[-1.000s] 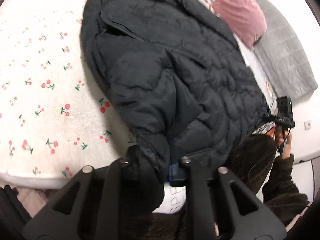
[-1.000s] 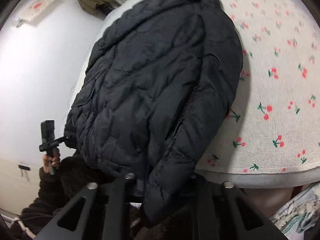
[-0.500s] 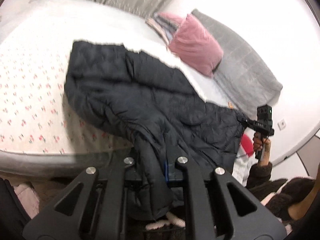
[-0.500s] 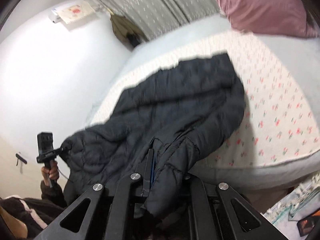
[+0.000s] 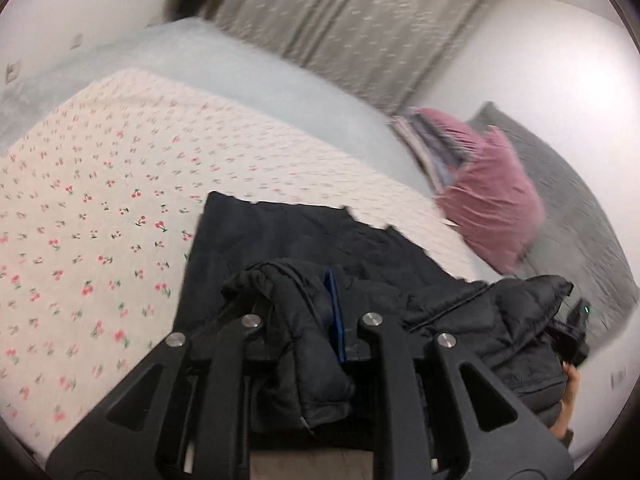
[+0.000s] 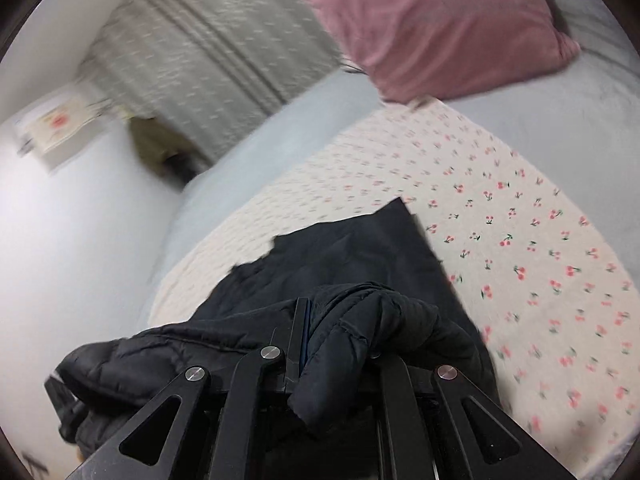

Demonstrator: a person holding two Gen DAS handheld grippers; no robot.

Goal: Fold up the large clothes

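Note:
A black puffer jacket [image 5: 304, 240] lies on the cherry-print bed sheet [image 5: 100, 200], with its near part lifted and bunched. My left gripper [image 5: 312, 320] pinches a thick fold of that jacket; its jaws are opening slightly with the fabric still pressed between them. In the right wrist view the same jacket [image 6: 360, 256] stretches away over the sheet [image 6: 540, 260], and my right gripper [image 6: 320, 352] is shut on another bunched fold. The right gripper's body [image 5: 578, 332] and the hand holding it [image 5: 572, 384] show at the right edge of the left wrist view, half hidden by jacket fabric.
A pink pillow [image 5: 492, 208] and a grey quilted blanket [image 5: 580, 208] sit at the head of the bed, with folded striped cloth [image 5: 424, 140] beside them. A grey curtain [image 5: 340, 28] hangs behind. The pink pillow [image 6: 432, 24] also shows in the right wrist view.
Both grippers have risen and carried the jacket's near edge up from the bedside and forward over the bed. The jacket now lies shorter, and both views tilt up toward the curtain.

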